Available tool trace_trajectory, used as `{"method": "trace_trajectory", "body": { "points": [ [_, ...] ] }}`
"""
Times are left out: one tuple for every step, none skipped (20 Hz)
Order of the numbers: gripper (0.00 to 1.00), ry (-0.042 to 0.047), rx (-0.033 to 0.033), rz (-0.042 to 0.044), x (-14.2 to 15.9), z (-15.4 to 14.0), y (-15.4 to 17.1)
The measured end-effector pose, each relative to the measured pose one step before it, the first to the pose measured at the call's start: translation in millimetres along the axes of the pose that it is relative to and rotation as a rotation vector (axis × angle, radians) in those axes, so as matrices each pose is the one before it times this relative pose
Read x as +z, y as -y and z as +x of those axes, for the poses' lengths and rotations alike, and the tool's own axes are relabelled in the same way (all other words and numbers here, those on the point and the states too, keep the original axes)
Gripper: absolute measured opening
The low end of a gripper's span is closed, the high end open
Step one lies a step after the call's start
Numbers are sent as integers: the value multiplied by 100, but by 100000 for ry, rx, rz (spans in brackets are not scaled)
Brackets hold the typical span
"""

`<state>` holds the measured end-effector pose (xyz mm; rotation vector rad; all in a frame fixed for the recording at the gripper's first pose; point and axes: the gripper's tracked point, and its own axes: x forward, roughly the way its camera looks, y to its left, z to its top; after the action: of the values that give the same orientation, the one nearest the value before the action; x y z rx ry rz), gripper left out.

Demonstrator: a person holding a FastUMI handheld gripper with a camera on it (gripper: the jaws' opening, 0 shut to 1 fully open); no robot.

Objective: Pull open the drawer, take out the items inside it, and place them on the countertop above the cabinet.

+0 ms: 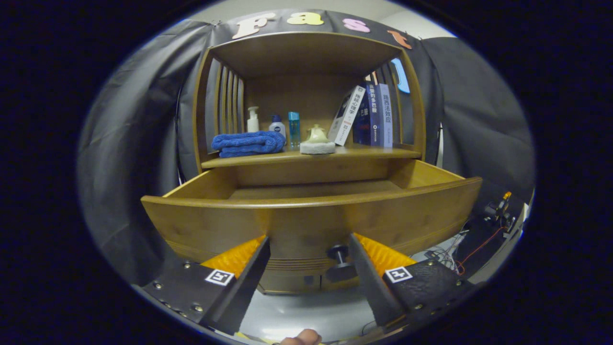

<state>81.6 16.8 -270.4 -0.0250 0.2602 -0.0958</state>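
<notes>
Your gripper point(309, 247) is released, fingers spread wide, nothing between them but the drawer point(311, 215) front just ahead. The knob point(339, 254) sits beside the right finger's inner edge; can't tell if they touch. Drawer is pulled out, floor looks bare. On the countertop point(373, 152) above: blue towel point(249, 143), three bottles point(277, 125), a pale object on a sponge point(317, 141), books point(368, 115).

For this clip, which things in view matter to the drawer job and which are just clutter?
Job:
drawer, pulled open
knob, between the open fingers
gripper
countertop
blue towel
cream item on its pad

Clutter:
bottles
books
cables
</notes>
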Motion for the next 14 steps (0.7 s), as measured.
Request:
{"method": "trace_trajectory", "body": {
  "points": [
    [99, -87, 779, 423, -50, 209, -59],
    [99, 289, 852, 31, 109, -11, -17],
    [99, 8, 770, 7, -55, 47, -46],
    [99, 896, 173, 219, 142, 44, 78],
    [99, 166, 77, 439, -66, 91, 39],
    [99, 631, 90, 504, 209, 213, -13],
    [100, -115, 63, 117, 15, 246, -95],
    [99, 86, -66, 74, 171, 295, -10],
    [99, 215, -6, 189, 108, 295, 15],
    [99, -192, 164, 213, 110, 339, -60],
    [99, 172, 94, 693, 153, 373, -82],
    [99, 905, 160, 371, 413, 389, 15],
    [100, 1370, 220, 403, 489, 248, -14],
    [100, 1433, 267, 1034, 596, 662, 66]
  ]
}}
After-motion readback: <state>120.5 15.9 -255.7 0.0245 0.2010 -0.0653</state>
